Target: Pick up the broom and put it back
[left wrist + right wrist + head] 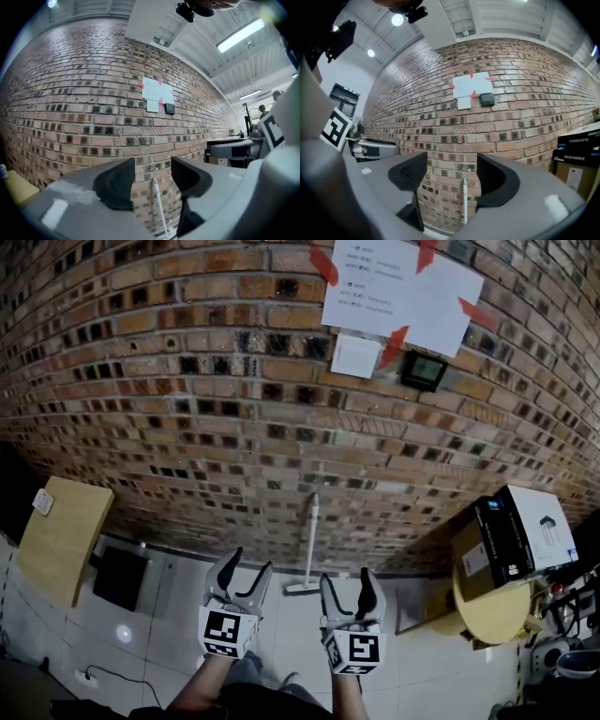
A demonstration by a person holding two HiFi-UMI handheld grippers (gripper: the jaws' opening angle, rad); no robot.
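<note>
I see the broom standing against the brick wall with its head on the tiled floor, well ahead of both grippers and touched by neither. My left gripper has its jaws a little apart with nothing gripped between them, and my right gripper stands somewhat wider, also empty. Both point level at the wall, side by side, and the broom's pale handle shows far off through each gap.
</note>
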